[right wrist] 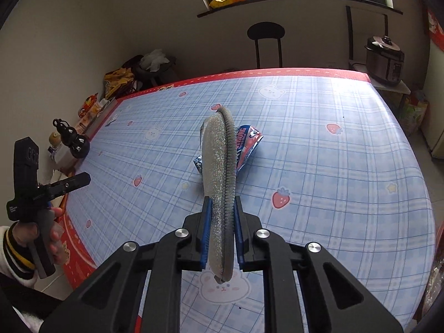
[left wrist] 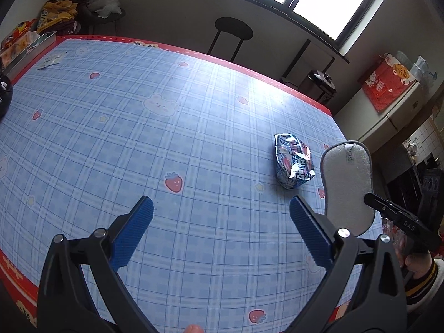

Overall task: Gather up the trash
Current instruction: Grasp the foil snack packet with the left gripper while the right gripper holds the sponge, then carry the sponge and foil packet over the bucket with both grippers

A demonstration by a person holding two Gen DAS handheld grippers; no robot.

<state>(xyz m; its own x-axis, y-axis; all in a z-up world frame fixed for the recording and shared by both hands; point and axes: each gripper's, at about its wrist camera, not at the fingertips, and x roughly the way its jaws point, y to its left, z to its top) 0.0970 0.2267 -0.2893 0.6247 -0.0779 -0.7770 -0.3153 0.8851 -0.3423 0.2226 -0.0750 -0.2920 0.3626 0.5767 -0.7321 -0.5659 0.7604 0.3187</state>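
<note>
Left tool (left wrist: 221, 223): black plastic linkage arms joined by round silver screws, each finger faced with a ribbed blue pad (left wrist: 133, 236). Right tool (right wrist: 222, 231): same black frame, silver screws and blue pads; seen from the left wrist view, its finger bears white lettering "DAS". Left hand (right wrist: 41, 236) grips a grey handle below a black body. Sleeve (right wrist: 15, 255): white knit cuff with black and yellow stripes.

I see a blue checked tablecloth (right wrist: 319, 166) with strawberries and bears, red-edged. Past its far edge stands a black stool (right wrist: 266, 41). A pressure cooker (right wrist: 385, 57) sits right of it, and a black gourd ornament (right wrist: 72, 138) stands at the cloth's left edge.
</note>
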